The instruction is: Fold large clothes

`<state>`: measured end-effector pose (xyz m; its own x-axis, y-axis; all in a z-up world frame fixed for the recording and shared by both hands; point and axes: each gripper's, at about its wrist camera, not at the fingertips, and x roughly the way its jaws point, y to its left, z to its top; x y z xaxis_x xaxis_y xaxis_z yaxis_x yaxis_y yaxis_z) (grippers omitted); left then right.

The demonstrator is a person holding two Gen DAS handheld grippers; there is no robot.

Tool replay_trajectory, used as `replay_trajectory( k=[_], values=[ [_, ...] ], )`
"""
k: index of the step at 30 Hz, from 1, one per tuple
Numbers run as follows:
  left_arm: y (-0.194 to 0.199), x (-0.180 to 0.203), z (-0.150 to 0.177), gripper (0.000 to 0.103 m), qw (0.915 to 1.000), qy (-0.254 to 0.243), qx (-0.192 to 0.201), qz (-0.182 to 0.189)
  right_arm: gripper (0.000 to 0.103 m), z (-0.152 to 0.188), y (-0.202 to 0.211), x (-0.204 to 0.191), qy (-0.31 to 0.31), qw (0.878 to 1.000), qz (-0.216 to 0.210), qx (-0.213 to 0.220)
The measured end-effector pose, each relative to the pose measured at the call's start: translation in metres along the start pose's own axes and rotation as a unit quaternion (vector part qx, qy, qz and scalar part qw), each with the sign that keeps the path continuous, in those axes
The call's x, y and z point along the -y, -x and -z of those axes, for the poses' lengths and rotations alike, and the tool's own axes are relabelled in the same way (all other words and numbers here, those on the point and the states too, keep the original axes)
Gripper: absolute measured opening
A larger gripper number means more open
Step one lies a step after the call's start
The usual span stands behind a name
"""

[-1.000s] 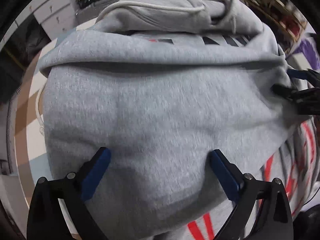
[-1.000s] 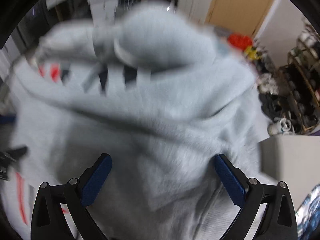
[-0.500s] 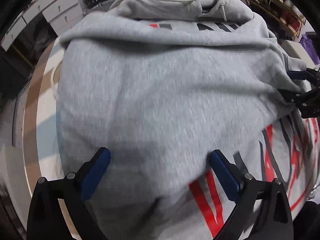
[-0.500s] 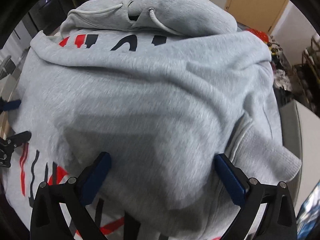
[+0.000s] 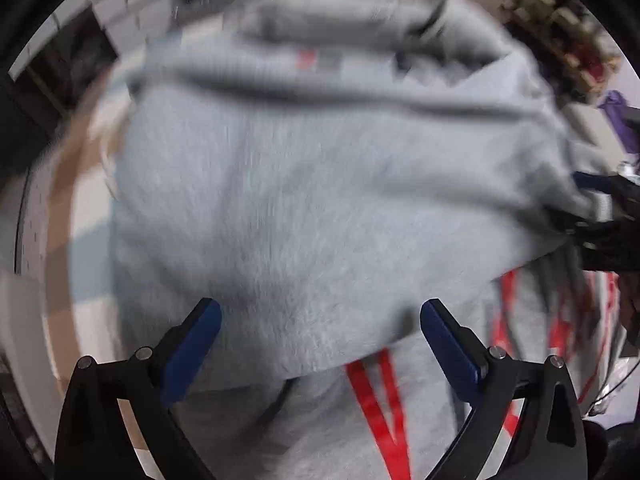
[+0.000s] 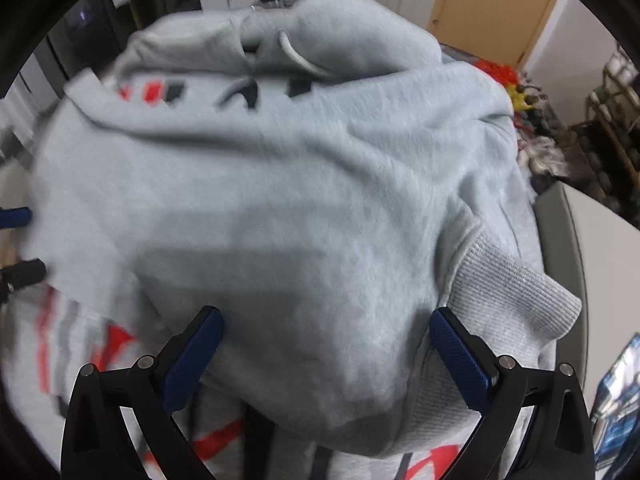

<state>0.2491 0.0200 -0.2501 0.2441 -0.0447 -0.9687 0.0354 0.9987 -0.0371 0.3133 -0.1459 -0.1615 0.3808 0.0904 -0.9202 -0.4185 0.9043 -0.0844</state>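
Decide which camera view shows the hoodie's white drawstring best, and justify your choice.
The right wrist view: the white drawstring hangs sharp and clear from the hood of the grey hoodie. The left wrist view is motion-blurred; there the hood is a smear and no drawstring can be made out.

hoodie (image 6: 300, 208) fold: pulled nearer | left gripper (image 5: 320, 340): view blurred, shifted back

The grey hoodie (image 6: 304, 208) fills nearly the whole table, bulging up between the spread fingers of both tools. From the left tool (image 5: 320, 344), bare checked table (image 5: 80, 216) lies open only toward 9 o'clock. From the right tool (image 6: 326, 354), the ribbed cuff (image 6: 516, 292) blocks 3 o'clock, with a grey-white box (image 6: 592, 240) beyond it. The hood (image 6: 320, 40) closes off 12 o'clock.
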Motion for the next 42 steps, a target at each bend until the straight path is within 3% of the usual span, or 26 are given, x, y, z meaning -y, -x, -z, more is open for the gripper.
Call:
replay_trajectory(
  k=[3, 6, 10, 13, 16, 20, 25, 26, 29, 31, 32, 33, 34, 36, 39, 42],
  values=[
    [-0.012, 0.008, -0.006, 0.098, 0.9997, -0.02, 0.0, -0.014, 0.103, 0.001, 0.002, -0.003, 0.012, 1.0, 0.0, -0.002],
    [0.0, 0.015, -0.016, 0.097, 0.999, -0.031, 0.005, 0.031, 0.103, -0.008, 0.025, 0.004, 0.004, 0.999, -0.045, 0.009],
    [0.022, 0.018, -0.024, 0.098, 0.9969, -0.032, 0.065, 0.03, 0.103, -0.048, 0.068, 0.03, -0.039, 0.993, -0.094, 0.05],
    [0.007, 0.011, -0.016, 0.098, 0.9959, -0.004, 0.089, 0.014, 0.103, -0.095, 0.088, 0.045, -0.061, 0.988, -0.117, 0.082],
    [0.007, 0.006, -0.004, 0.098, 0.9956, 0.012, 0.088, 0.029, 0.103, -0.156, 0.069, 0.049, -0.058, 0.993, -0.076, 0.071],
    [0.003, 0.009, 0.012, 0.098, 0.9966, -0.024, 0.078, 0.01, 0.103, -0.229, 0.016, 0.055, -0.073, 0.996, -0.018, 0.042],
    [-0.011, 0.0, -0.003, 0.098, 0.995, -0.027, 0.089, 0.036, 0.101, -0.281, -0.051, 0.073, -0.069, 0.998, 0.003, -0.005],
    [0.004, -0.004, 0.006, 0.098, 0.9947, -0.024, 0.093, 0.038, 0.1, -0.286, -0.058, 0.072, -0.064, 0.998, 0.016, -0.013],
    [0.002, -0.007, 0.006, 0.098, 0.9944, -0.024, 0.087, 0.055, 0.087, -0.301, -0.09, 0.079, -0.071, 0.995, 0.051, -0.051],
    [-0.001, -0.004, 0.006, 0.098, 0.9941, -0.034, 0.085, 0.058, 0.073, -0.299, -0.101, 0.084, -0.096, 0.992, 0.039, -0.075],
    [-0.001, -0.003, 0.006, 0.098, 0.9938, -0.038, 0.085, 0.06, 0.055, -0.297, -0.106, 0.082, -0.097, 0.991, 0.029, -0.086],
    [-0.003, -0.002, 0.005, 0.098, 0.9937, -0.041, 0.085, 0.06, 0.017, -0.296, -0.11, 0.079, -0.088, 0.991, 0.033, -0.094],
    [0.001, 0.001, 0.009, 0.098, 0.9937, -0.041, 0.088, 0.057, 0.01, -0.293, -0.11, 0.072, -0.072, 0.992, 0.04, -0.098],
    [0.004, 0.006, 0.011, 0.098, 0.9932, -0.04, 0.095, 0.053, 0.01, -0.287, -0.098, 0.06, -0.047, 0.994, 0.061, -0.077],
    [0.028, 0.001, 0.015, 0.098, 0.9917, -0.034, 0.109, 0.059, 0.01, -0.277, -0.047, 0.033, 0.012, 0.995, 0.091, 0.031],
    [0.049, 0.0, 0.013, 0.098, 0.989, -0.029, 0.135, 0.053, 0.009, -0.253, 0.005, 0.003, 0.081, 0.98, 0.135, 0.123]
  ],
)
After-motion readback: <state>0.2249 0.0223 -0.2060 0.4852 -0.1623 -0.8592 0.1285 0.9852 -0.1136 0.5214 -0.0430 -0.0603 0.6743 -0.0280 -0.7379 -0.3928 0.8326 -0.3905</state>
